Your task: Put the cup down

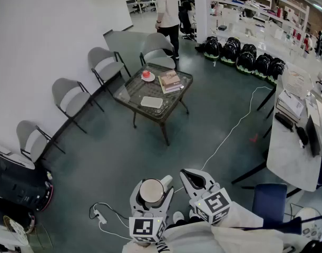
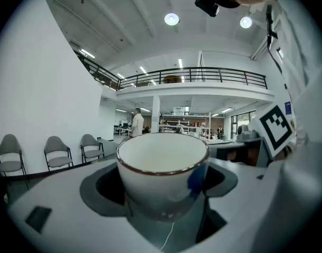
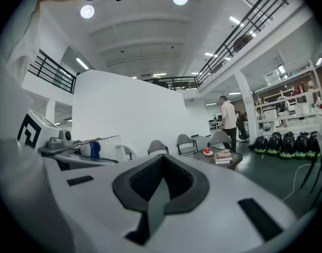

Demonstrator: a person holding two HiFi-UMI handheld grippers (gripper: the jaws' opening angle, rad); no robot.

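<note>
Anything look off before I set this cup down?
Nothing is wrong with the cup: it sits upright in the left gripper, looks empty, and there is no spill. One thing to watch is a white cable trailing loose across the floor, right of the coffee table.

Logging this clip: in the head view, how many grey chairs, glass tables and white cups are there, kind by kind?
Grey chairs: 4
Glass table: 1
White cup: 1
Total: 6
</note>
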